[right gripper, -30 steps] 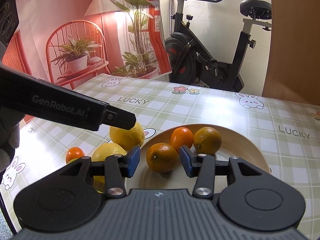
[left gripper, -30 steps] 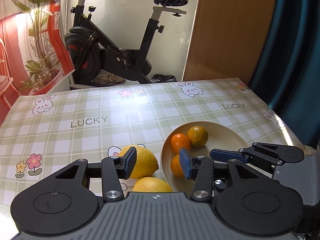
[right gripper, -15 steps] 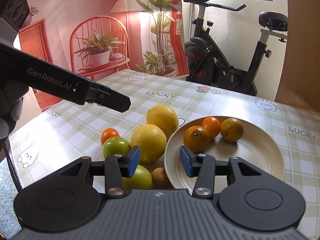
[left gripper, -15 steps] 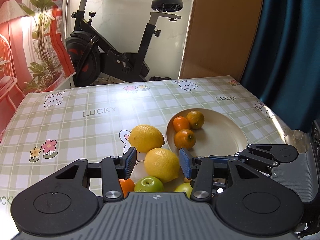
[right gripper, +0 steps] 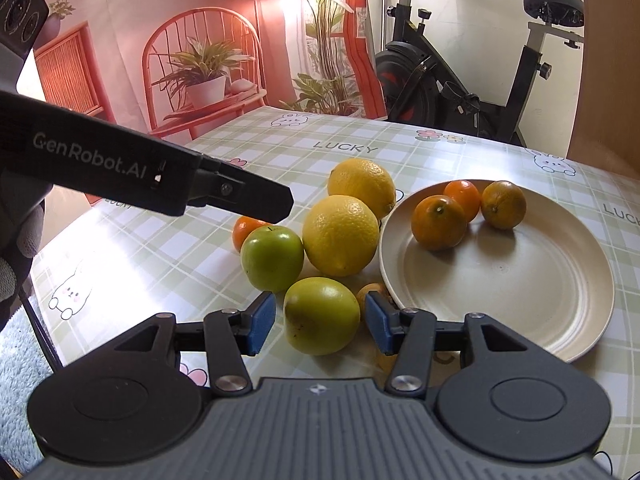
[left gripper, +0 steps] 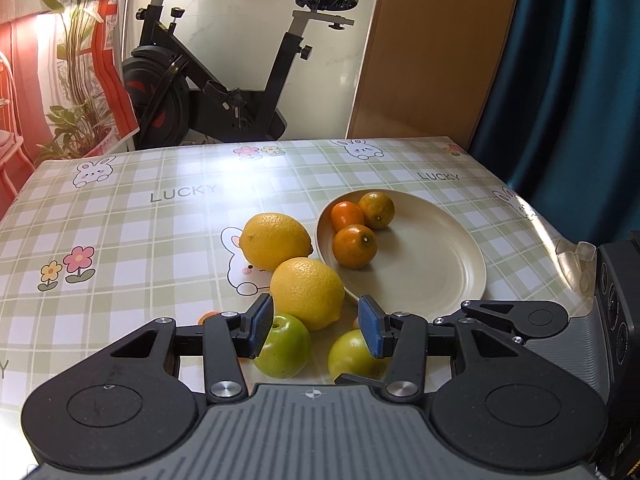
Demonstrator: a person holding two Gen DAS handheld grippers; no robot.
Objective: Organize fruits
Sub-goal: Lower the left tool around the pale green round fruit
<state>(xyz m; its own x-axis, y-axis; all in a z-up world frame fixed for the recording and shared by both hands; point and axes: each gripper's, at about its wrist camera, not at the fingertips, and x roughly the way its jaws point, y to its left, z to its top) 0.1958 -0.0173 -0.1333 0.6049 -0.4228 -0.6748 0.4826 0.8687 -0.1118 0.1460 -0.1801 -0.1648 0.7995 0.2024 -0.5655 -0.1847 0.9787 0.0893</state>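
A cream plate [left gripper: 432, 272] [right gripper: 520, 280] holds three small oranges [left gripper: 354, 241] [right gripper: 439, 222]. Left of it lie two lemons [left gripper: 307, 293] [right gripper: 340, 235], two green apples [left gripper: 284, 345] [right gripper: 273, 257], a small orange [right gripper: 250, 227] and a small brown fruit [right gripper: 372, 291]. My left gripper [left gripper: 315, 324] is open and empty, above the near lemon and apples. My right gripper [right gripper: 320, 322] is open, its pads either side of the yellow-green apple [right gripper: 322, 315] without touching it.
The table [left gripper: 160, 240] has a green checked cloth with rabbits. An exercise bike [left gripper: 224, 80] stands behind its far edge, a wooden panel and blue curtain at the right. The left gripper's finger [right gripper: 240, 196] reaches across the right wrist view.
Both grippers have pulled back and up from the plate. More fruit has come into view in front of them. An orange stays on the plate where the right gripper was.
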